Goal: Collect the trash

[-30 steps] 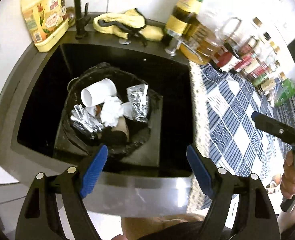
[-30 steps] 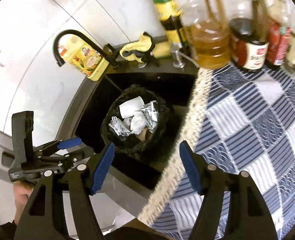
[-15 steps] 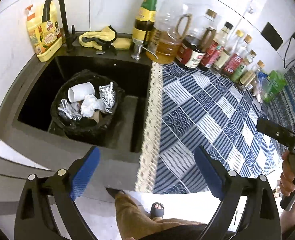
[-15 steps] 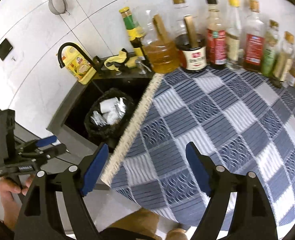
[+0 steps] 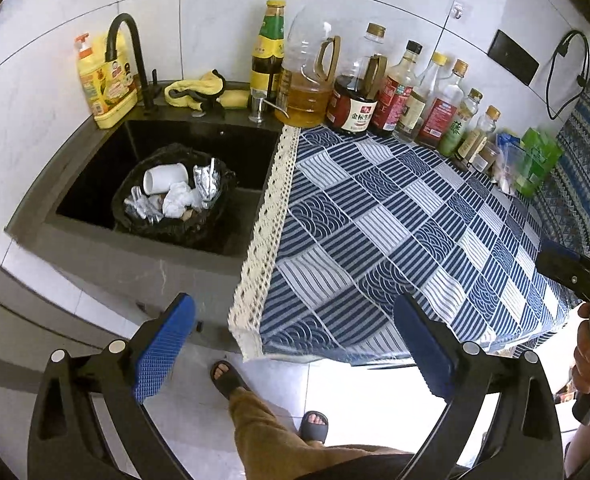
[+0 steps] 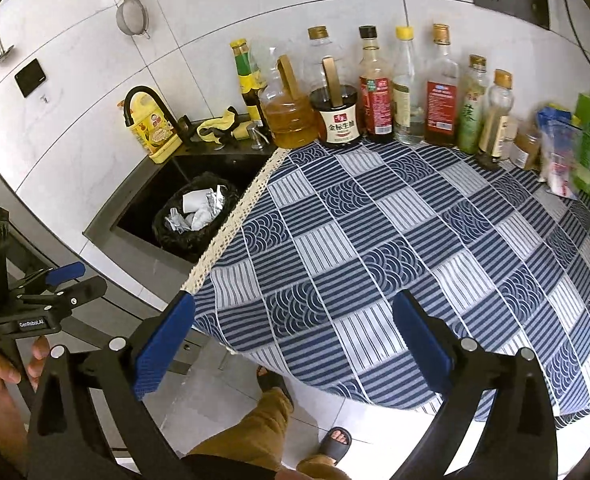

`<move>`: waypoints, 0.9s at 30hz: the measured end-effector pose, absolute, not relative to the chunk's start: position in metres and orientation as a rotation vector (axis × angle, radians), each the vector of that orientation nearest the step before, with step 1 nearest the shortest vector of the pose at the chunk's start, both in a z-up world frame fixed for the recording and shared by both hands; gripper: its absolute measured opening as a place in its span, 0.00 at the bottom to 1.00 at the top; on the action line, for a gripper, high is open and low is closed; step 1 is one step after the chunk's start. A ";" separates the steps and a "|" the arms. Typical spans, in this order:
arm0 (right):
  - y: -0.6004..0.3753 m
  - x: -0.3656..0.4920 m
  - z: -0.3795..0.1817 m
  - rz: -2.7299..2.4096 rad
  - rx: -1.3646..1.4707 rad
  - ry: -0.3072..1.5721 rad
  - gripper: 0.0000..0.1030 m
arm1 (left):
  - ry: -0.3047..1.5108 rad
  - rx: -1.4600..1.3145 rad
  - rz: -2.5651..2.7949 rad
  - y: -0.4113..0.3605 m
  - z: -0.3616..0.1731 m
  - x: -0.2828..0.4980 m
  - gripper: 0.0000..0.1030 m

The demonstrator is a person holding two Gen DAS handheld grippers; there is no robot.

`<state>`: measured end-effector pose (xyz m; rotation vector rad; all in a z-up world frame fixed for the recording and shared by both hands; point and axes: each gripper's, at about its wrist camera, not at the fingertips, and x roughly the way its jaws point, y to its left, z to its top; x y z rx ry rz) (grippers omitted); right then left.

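A kitchen seen from two handheld tongs, both held back from the tabletop (image 6: pixel 375 240), which is covered in a blue-and-white patterned cloth. The left tongs (image 5: pixel 295 350) and the right tongs (image 6: pixel 293 344) are each spread wide with nothing between their blue pads. The trash sits in a black bag-lined bin (image 5: pixel 175 196) standing inside the dark sink (image 5: pixel 95 184), left of the cloth's lace edge: a white cup (image 5: pixel 165 178) on its side, crumpled foil (image 5: pixel 207 180) and white tissue (image 5: pixel 181 202) piled together at the bin's mouth. The cloth shows no loose litter (only a row of sauce and oil bottles (image 6: pixel 375 92) against the tiled wall, and some packets at the far right), so the collecting looks finished, which would explain both tongs hanging empty and well apart from the bin.
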<state>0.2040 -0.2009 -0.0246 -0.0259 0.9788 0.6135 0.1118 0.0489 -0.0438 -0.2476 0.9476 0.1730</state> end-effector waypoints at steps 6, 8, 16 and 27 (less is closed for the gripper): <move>-0.223 0.185 -0.025 0.630 -0.030 0.981 0.95 | 0.941 -0.262 0.210 0.035 -0.042 0.089 0.94; -0.228 0.180 -0.025 0.630 -0.040 0.977 0.95 | 0.937 -0.256 0.219 0.031 -0.041 0.083 0.94; -0.250 0.169 -0.020 0.613 -0.028 0.966 0.95 | 0.923 -0.238 0.211 0.017 -0.033 0.068 0.94; -0.260 0.167 -0.019 0.574 -0.009 0.972 0.95 | 0.917 -0.218 0.212 0.019 -0.028 0.066 0.94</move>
